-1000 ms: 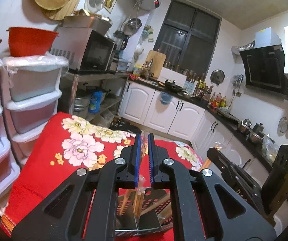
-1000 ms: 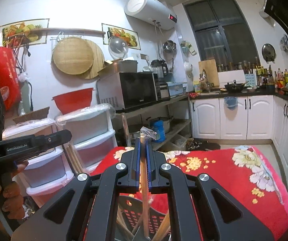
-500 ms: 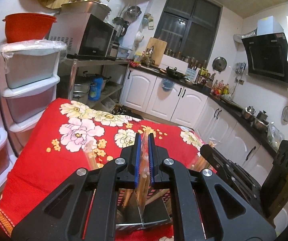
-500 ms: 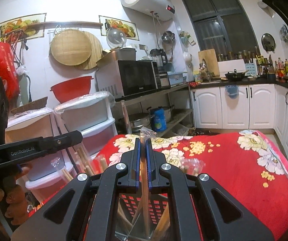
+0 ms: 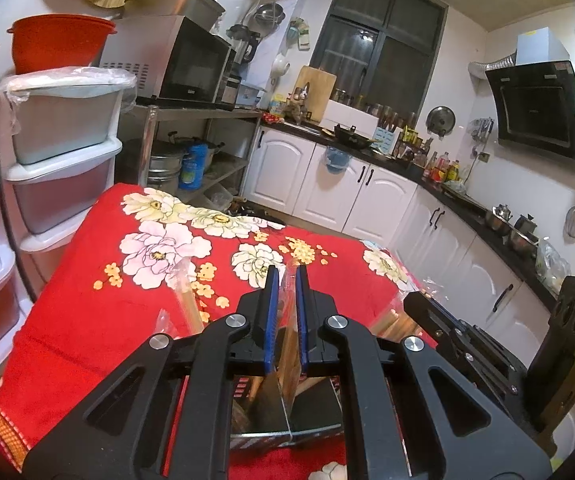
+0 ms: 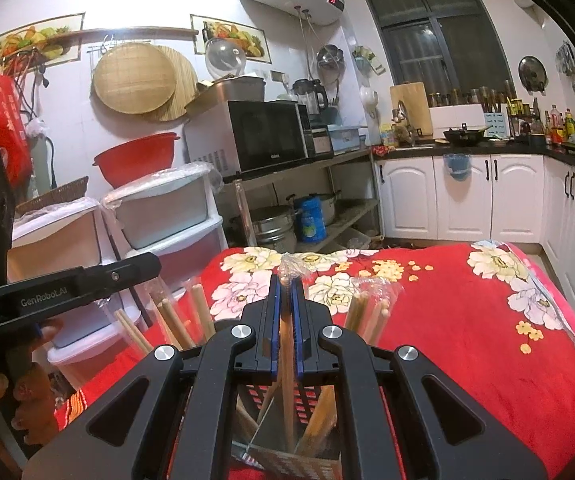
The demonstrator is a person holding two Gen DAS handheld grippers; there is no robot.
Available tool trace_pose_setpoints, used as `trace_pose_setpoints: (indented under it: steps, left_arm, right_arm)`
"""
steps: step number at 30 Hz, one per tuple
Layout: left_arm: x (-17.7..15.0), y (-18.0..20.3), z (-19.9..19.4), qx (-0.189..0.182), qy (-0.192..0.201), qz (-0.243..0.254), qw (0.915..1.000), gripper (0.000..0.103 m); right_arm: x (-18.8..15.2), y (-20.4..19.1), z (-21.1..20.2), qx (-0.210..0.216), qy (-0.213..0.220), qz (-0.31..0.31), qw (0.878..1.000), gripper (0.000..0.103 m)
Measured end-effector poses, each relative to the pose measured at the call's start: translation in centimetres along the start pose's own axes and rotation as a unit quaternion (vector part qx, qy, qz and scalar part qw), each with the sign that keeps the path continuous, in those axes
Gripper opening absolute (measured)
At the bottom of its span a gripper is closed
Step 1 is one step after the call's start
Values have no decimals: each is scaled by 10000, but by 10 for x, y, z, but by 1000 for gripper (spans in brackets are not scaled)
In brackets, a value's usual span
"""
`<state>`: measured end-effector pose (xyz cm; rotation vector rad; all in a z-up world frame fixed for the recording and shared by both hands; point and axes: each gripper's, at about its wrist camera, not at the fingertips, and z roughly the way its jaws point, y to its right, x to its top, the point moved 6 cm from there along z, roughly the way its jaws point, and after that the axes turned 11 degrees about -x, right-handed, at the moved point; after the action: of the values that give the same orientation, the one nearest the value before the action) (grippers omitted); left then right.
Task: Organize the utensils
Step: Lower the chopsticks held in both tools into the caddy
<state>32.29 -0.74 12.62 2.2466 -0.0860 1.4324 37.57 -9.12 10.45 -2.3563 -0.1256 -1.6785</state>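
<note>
Presently on hand, listed from left to right.

Left gripper [image 5: 285, 312]: one, blue-padded jaws nearly closed, clamped on one plastic-wrapped pair of chopsticks [image 5: 287, 344] whose lower end reaches down into the holder. In the right wrist view it enters from the left edge, with the person's hand [image 6: 27, 396] on its grip.

Utensil holder [image 5: 283, 412]: one, dark perforated walls, a shiny divider splitting it into compartments; it stands on the red cloth directly beneath both grippers. Which compartment either held pair enters cannot be told.

Wrapped chopsticks [image 6: 167, 320] already standing in the holder: several sticks fanned out left of the right gripper, a further bundle [image 6: 367, 312] to its right; an exact count cannot be made through the plastic.

Right gripper [image 6: 286, 300]: one, jaws pressed tight on one wrapped pair of chopsticks [image 6: 287, 360], held upright with the crumpled wrapper tip above the pads and the shaft running down into the holder. The black finger frames hide most of the holder's mouth.

Surroundings: one table under a red flowered cloth [image 5: 107, 320]; two stacks of white plastic drawers [image 6: 167, 216] at the left; one red basin [image 5: 59, 44] on top; one microwave [image 6: 263, 136] on a metal rack; white cabinets [image 6: 467, 196] along the far wall; one range hood [image 5: 535, 104] at the right.
</note>
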Motion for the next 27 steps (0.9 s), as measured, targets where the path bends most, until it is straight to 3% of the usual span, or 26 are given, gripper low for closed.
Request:
trace_pose_setpoints:
  steps: [5, 10, 19, 27]
  left_arm:
    - [-4, -2, -5, 43, -73, 15, 10000, 16]
    - [-10, -2, -12, 77, -104, 9, 9999, 20]
    - [-19, -2, -34, 116, -61, 5, 9999, 53]
    - [-30, 0, -54, 143, 12, -23, 9999, 66]
  right_arm:
    - [-3, 1, -4, -65, -113, -59, 9999, 6]
    - [-6, 5, -9, -126, -220, -72, 9997, 7]
    - [-10, 9, -28, -205, -268, -125, 9994, 25]
    - [-19, 10, -46, -235, -268, -191, 9992, 32]
